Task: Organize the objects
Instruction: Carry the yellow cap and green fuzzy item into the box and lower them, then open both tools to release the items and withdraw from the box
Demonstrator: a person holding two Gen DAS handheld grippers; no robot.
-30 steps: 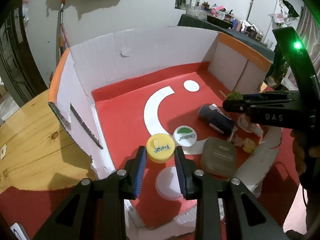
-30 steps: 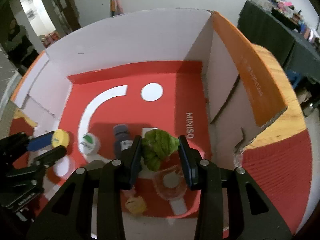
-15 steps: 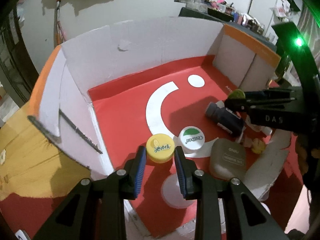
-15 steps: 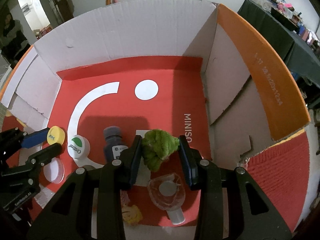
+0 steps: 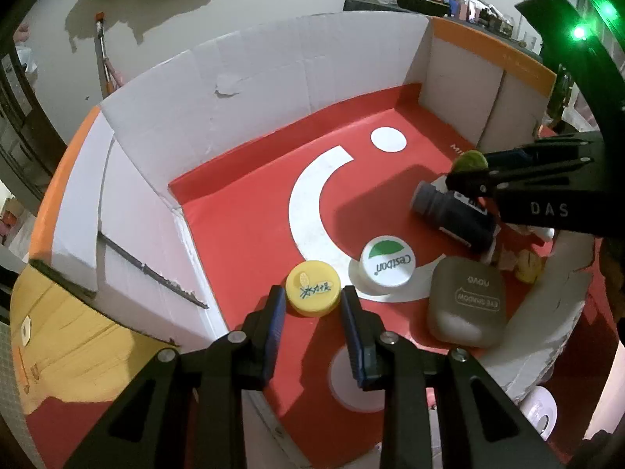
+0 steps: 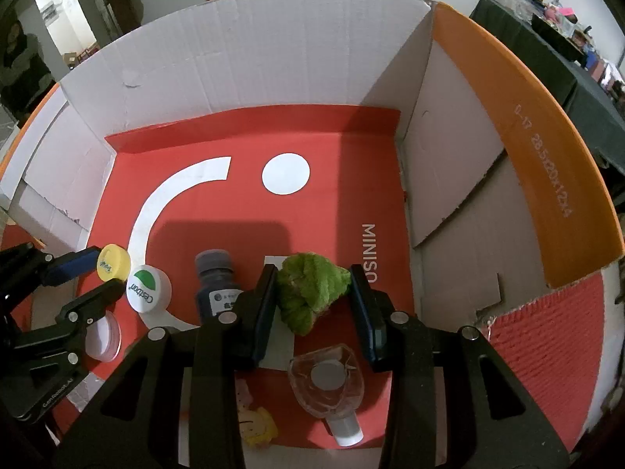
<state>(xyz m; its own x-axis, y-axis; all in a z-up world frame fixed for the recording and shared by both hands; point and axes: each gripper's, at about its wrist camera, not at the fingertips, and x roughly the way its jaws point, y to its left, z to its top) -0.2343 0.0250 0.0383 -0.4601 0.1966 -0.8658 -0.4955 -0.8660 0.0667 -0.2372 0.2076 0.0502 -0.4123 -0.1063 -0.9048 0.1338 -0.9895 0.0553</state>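
A yellow cap (image 5: 312,293) sits between the blue pads of my left gripper (image 5: 312,297), which is shut on it just above the red floor at the box's near left. The right wrist view shows the same yellow cap (image 6: 113,262) in the left gripper (image 6: 105,269). My right gripper (image 6: 312,277) is shut on a green fuzzy lump (image 6: 308,289) and holds it over the floor near the MINISO print. From the left wrist view the right gripper (image 5: 465,168) reaches in from the right, with only an edge of the green lump (image 5: 470,160) showing.
The cardboard box (image 6: 254,58) has tall white walls and an orange right flap (image 6: 527,136). On its floor lie a white Cestbon cap (image 5: 386,262), a dark bottle (image 5: 449,215), a grey eye-shadow case (image 5: 465,305), a clear flask (image 6: 328,379), a clear round lid (image 6: 103,336) and a small yellow toy (image 6: 258,426).
The left wrist view has rolled and tilted a little, so the box sits differently in it. Both grippers keep their hold, and the objects on the floor lie as before.
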